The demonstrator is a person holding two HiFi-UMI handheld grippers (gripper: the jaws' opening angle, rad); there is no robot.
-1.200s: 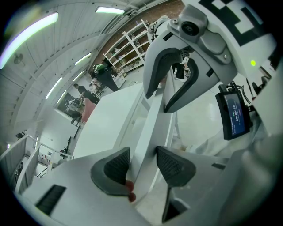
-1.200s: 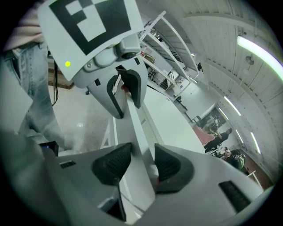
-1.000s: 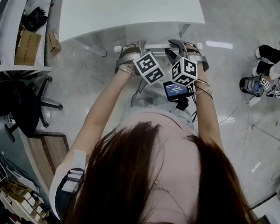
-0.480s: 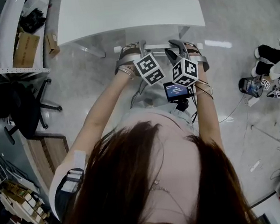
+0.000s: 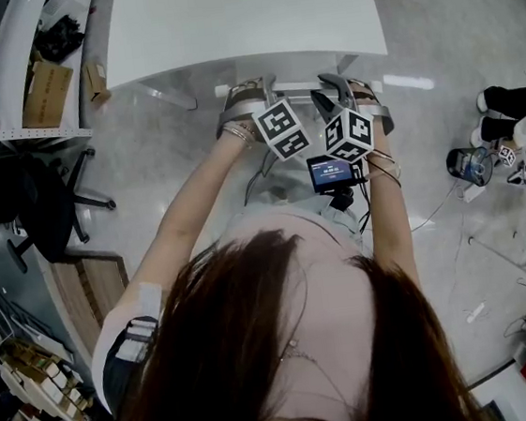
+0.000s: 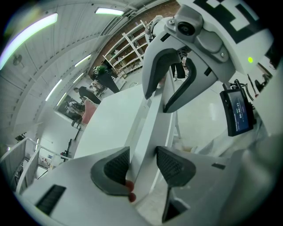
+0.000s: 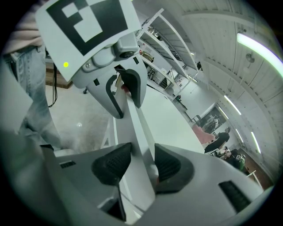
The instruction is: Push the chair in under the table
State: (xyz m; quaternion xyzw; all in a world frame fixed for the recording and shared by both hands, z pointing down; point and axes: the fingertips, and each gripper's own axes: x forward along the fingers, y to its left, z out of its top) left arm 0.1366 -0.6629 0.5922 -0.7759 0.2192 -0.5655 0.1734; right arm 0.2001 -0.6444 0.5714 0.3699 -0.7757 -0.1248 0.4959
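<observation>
The white table (image 5: 241, 14) fills the top of the head view. Just in front of its near edge, the chair shows only as a white back rail (image 5: 294, 86); the rest is hidden by the tabletop and my arms. My left gripper (image 5: 246, 95) is shut on the rail's left part, and its own view shows the rail (image 6: 148, 119) clamped between both pads at the left gripper (image 6: 142, 164). My right gripper (image 5: 346, 90) is shut on the rail's right part, with the rail (image 7: 139, 132) pinched in the right gripper (image 7: 142, 163). Each gripper appears in the other's view.
A black office chair (image 5: 35, 198) stands at the left beside shelving with cardboard boxes (image 5: 47, 93). A wooden pallet (image 5: 92, 281) lies at lower left. At the right, a person's feet (image 5: 516, 115) and cables rest on the floor. A small screen (image 5: 331, 171) hangs below the right gripper.
Both grippers stay clamped on the rail, which has edged slightly nearer the table's front edge. The feet at the right have shifted a little.
</observation>
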